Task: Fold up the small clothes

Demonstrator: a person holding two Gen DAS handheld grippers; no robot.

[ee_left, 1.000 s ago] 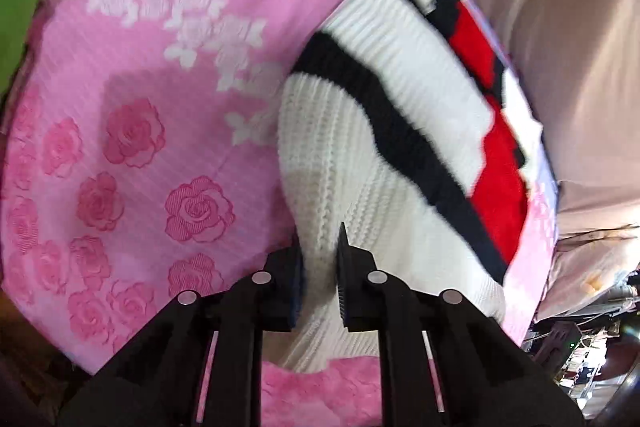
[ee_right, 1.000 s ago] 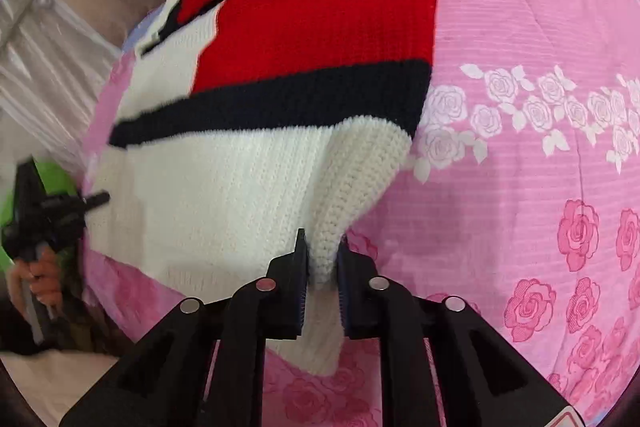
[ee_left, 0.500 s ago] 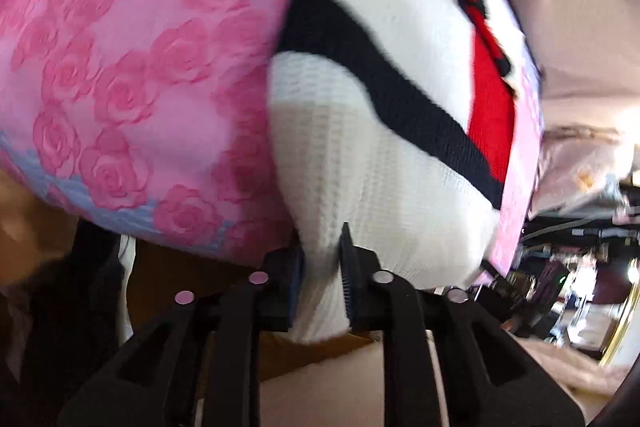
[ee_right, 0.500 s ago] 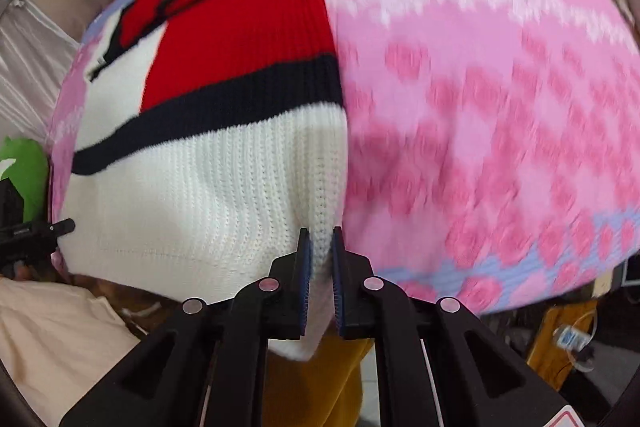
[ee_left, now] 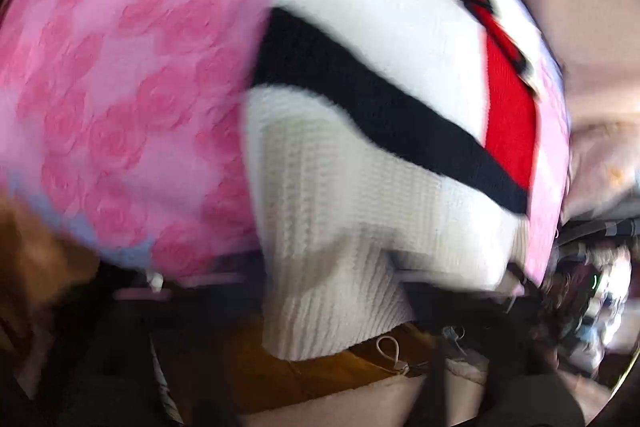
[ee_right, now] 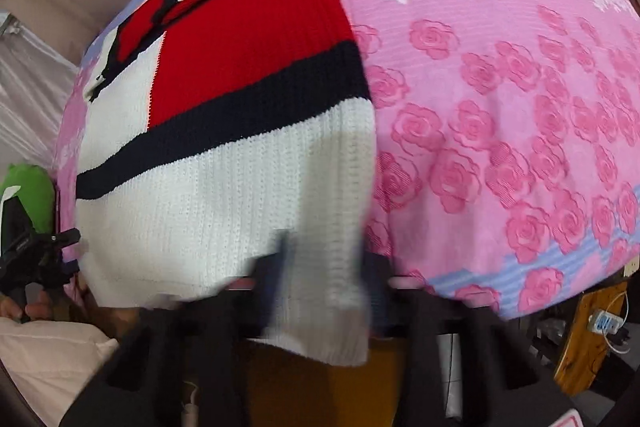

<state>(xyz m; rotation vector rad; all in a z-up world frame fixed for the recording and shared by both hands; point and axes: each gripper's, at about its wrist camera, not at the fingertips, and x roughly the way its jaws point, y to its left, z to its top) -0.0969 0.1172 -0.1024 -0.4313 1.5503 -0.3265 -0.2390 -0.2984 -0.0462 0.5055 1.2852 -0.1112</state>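
A knitted sweater (ee_left: 360,155) in white, black and red lies on a pink rose-patterned sheet (ee_left: 120,87). Its white hem hangs over the near edge of the bed. In the left wrist view the left gripper (ee_left: 328,291) is blurred and dark, with its fingers spread wide either side of the hanging hem. In the right wrist view the sweater (ee_right: 224,163) fills the left half, and the right gripper (ee_right: 324,275) is blurred, its fingers apart on both sides of the hem corner. The left gripper also shows in the right wrist view (ee_right: 36,251).
The pink sheet (ee_right: 500,131) covers the bed to the right of the sweater. A beige curtain (ee_left: 592,7) hangs behind. A wooden frame (ee_right: 588,339) with a power strip stands at the lower right. A green object (ee_right: 28,195) sits at the left edge.
Both grippers have pulled back toward the bed's near edge and opened, letting go of the sweater's hem, which now hangs loose over the edge.
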